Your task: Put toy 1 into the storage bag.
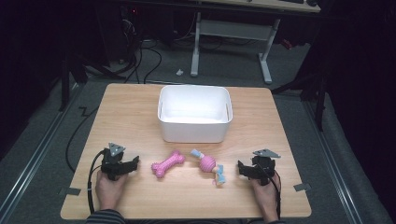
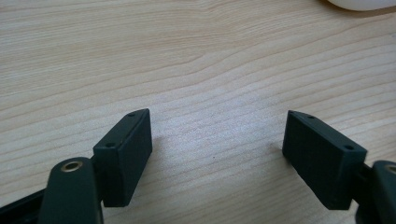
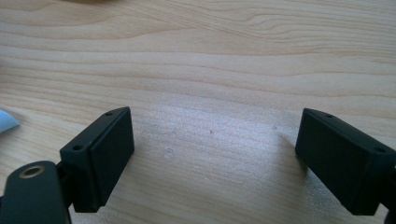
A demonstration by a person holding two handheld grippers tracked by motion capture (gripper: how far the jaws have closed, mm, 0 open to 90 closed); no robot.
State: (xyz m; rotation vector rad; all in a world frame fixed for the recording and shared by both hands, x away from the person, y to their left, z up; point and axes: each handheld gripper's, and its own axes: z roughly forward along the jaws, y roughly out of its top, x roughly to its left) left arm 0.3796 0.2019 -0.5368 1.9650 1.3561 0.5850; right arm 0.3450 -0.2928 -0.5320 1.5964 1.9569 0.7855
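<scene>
On the table's near half, between the grippers: two toys lie side by side, neither held nor touched.
Pink bone toy (image 1: pixel 167 164): flat on the wood, tilted so its far end points toward the bin; it is the toy nearer the left gripper, just to that gripper's right.
Pink ball toy (image 1: pixel 208 165): a knobbly pink ball with pale blue ends, lying slantwise just beside the bone, apart from it; its near end points toward the right gripper. A pale blue tip (image 3: pixel 7 120) of it shows at the left edge of the right gripper view.
Left gripper (image 1: pixel 133 162): low over the table in the person's left hand (image 1: pixel 110 188), jaws spread wide with only bare wood between them.
Right gripper (image 1: pixel 240 167): low over the table in the right hand (image 1: pixel 265 193), jaws wide apart and holding nothing.
White bin (image 1: pixel 194 113): stands beyond the toys at the table's middle, well apart from both grippers; its rim edges into the left gripper view's top right corner.
Table (image 1: pixel 130 112): light wood.
</scene>
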